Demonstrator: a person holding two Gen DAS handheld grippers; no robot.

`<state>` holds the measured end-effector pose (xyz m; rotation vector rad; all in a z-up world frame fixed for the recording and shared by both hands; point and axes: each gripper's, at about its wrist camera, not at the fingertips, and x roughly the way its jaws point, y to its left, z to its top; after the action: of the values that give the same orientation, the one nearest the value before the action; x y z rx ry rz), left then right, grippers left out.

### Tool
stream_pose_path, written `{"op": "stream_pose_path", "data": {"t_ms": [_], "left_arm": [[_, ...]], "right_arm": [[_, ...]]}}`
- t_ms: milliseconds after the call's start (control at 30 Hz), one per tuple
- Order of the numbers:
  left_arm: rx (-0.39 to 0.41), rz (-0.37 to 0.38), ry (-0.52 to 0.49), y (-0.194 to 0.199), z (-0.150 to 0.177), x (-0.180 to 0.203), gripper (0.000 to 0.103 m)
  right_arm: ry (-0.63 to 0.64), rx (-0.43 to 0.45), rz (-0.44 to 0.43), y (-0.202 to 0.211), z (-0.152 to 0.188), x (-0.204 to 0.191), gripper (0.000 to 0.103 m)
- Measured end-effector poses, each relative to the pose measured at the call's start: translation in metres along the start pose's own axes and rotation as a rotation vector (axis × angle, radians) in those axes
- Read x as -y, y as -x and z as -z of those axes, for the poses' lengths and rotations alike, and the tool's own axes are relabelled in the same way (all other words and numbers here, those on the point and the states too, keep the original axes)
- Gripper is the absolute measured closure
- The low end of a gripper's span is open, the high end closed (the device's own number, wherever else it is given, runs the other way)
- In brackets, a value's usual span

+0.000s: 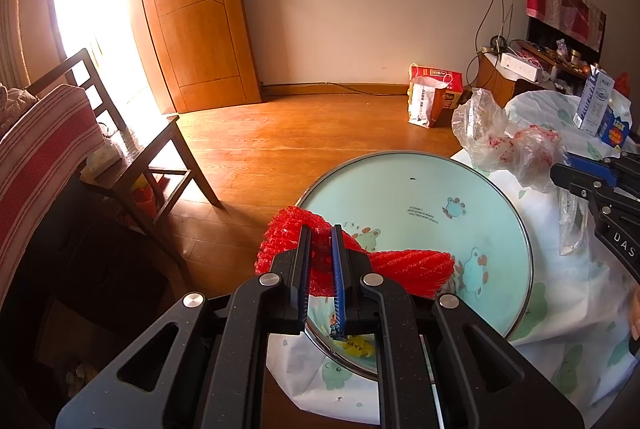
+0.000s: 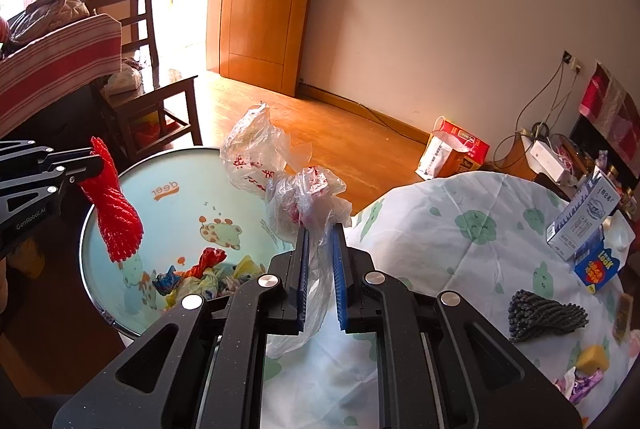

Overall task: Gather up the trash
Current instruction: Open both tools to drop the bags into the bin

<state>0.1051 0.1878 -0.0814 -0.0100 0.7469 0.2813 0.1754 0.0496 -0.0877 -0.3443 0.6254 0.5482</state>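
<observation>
**Holding trash over the bin**

Holding a red foam net (image 1: pixel 404 271), the left gripper (image 1: pixel 322 233) has its two fingers squeezed tight on it. The net hangs over the round bin (image 1: pixel 460 181), close to the bin's rim. From the right wrist view, the same red net (image 2: pixel 116 217) dangles down from the left gripper (image 2: pixel 94 163) above the bin's open top.

The right gripper (image 2: pixel 320 229) is clenched on a clear plastic bag (image 2: pixel 280 173) with red writing on it. The bag sticks up past the fingers and also droops down between them. It is held up beside the bin, at the side where the table meets it. From the left wrist view, the bag (image 1: pixel 504 141) shows at the tip of the right gripper (image 1: pixel 560 169), just past the bin's far rim.

The bin (image 2: pixel 92 229) is light blue inside, with cartoon animals on it. Some crumpled wrappers (image 2: pixel 200 275) lie at the bottom.

Next to the bin is a table with a white cloth (image 2: pixel 440 229) that has green cartoon shapes. On the cloth lie a dark foam net (image 2: pixel 548 317), a yellow sponge (image 2: pixel 594 357), and a milk carton (image 2: pixel 584 217) that leans on a blue box (image 2: pixel 598 269).

A wooden chair (image 1: pixel 132 149) stands on the wood floor on the left of the bin. A red gift bag (image 1: pixel 434 95) sits on the floor by the wall. A brown door (image 1: pixel 196 9) is farther back.
</observation>
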Motion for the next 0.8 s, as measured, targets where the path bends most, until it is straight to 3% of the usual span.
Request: {"op": "stream_pose_path", "data": {"t_ms": [533,633,733,800], "left_arm": [[-0.002,0.011,0.0,0.001,0.001,0.001,0.093],[-0.002,0.017,0.0,0.001,0.001,0.001,0.089],[-0.001,0.021,0.002,0.002,0.002,0.003,0.079],[0.004,0.019,0.001,0.003,0.002,0.004,0.064]], "right_arm": [[0.017,0.006,-0.024,0.0,-0.002,-0.008,0.091],[0.022,0.004,-0.038,-0.001,-0.002,-0.011,0.09],[0.023,0.002,-0.059,-0.002,-0.002,-0.013,0.079],[0.016,0.008,-0.057,-0.001,-0.001,-0.014,0.06]]}}
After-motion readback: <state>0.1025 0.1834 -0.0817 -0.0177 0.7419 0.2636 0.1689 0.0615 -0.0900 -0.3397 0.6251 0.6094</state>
